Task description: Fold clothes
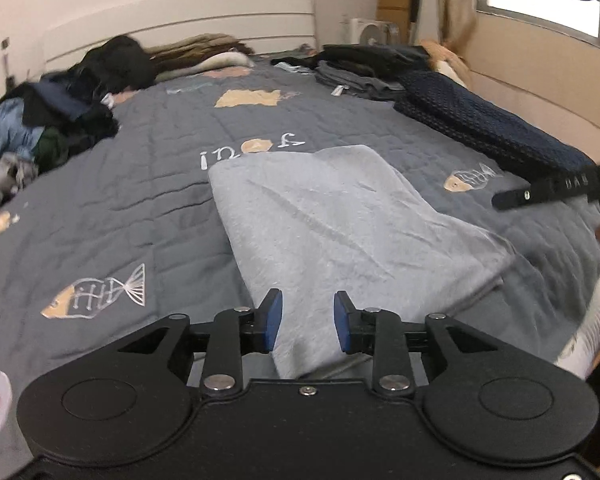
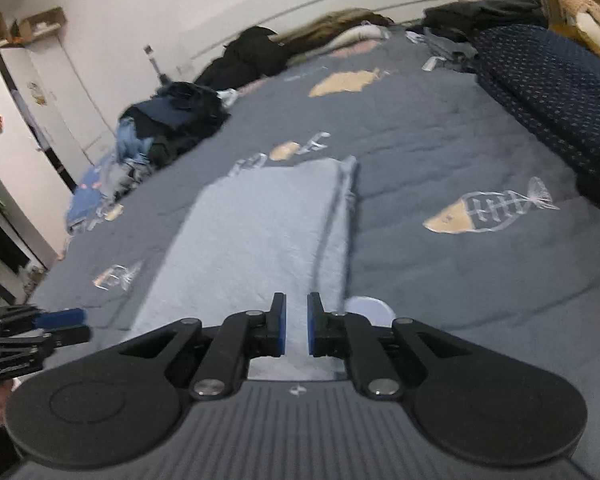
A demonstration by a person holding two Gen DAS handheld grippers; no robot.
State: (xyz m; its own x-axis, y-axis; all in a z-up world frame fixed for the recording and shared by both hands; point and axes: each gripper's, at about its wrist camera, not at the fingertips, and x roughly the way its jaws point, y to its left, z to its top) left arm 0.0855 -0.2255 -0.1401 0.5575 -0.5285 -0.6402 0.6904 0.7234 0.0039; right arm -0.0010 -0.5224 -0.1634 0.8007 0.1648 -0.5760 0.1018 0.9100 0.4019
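Observation:
A light grey garment [image 1: 340, 216] lies folded into a flat rectangle on the grey fish-print quilt [image 1: 120, 200]. My left gripper [image 1: 308, 300] hovers over its near edge, jaws apart, with the cloth below them and not pinched. In the right wrist view the same garment [image 2: 268, 232] stretches away in front of my right gripper [image 2: 297, 304]. Those jaws stand a narrow gap apart and hold nothing. The left gripper [image 2: 56, 320] shows at the left edge there, beside the garment. A black finger of the right gripper [image 1: 540, 192] shows at the right of the left wrist view.
A heap of unfolded dark and blue clothes [image 1: 52, 120] sits at the bed's left side. A stack of folded dark clothes [image 1: 364, 68] lies at the far right by the headboard. A navy dotted blanket [image 1: 480, 128] runs along the right edge. A white wardrobe [image 2: 4, 128] stands left.

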